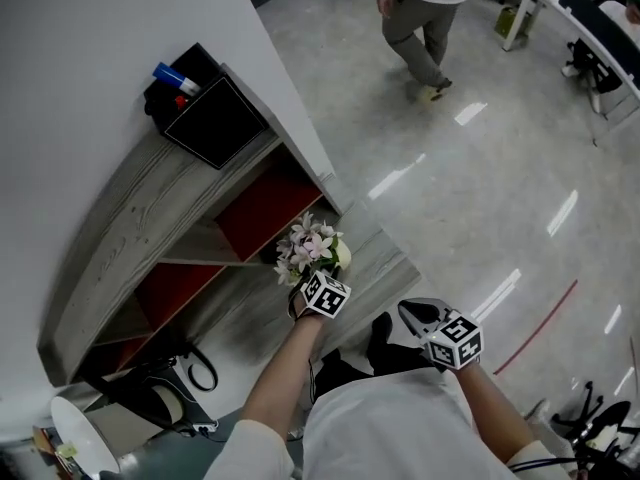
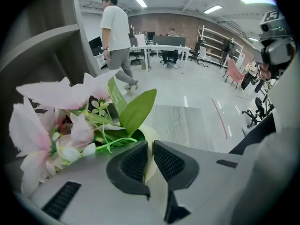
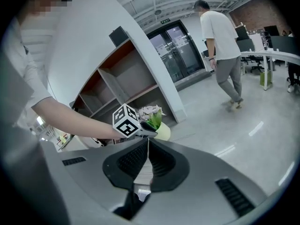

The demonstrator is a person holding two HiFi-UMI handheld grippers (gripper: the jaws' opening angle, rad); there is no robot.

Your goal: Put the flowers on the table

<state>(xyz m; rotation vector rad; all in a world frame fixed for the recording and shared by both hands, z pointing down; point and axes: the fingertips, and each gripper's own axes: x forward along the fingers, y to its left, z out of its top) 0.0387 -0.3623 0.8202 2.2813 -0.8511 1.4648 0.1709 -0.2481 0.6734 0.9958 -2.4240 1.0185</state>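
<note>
The pink-and-white artificial flowers (image 2: 75, 125) in a pale yellow-green pot (image 2: 149, 135) sat just ahead of the left gripper (image 2: 150, 148) (blossoms spilling to its left), whose narrowly parted jaws were clamped on the pot's thin rim. The right gripper (image 3: 147, 145) had its jaws together, empty.

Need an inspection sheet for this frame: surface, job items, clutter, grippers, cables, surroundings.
Surface: wood-grain platform at the shelf's foot, bare where it shows.
Job's things: flowers in a pale pot, held over the platform's near end; cannot tell if it rests there.
Clutter: black box and blue-capped item on the shelf top; black bag on the floor.
Grippers: left gripper shut on the pot's rim; right gripper shut, empty, held back.
Cables: black loop by the bag, strap or cord, cannot tell.
Surroundings: curved shelf unit; person walking on a glossy floor.
</note>
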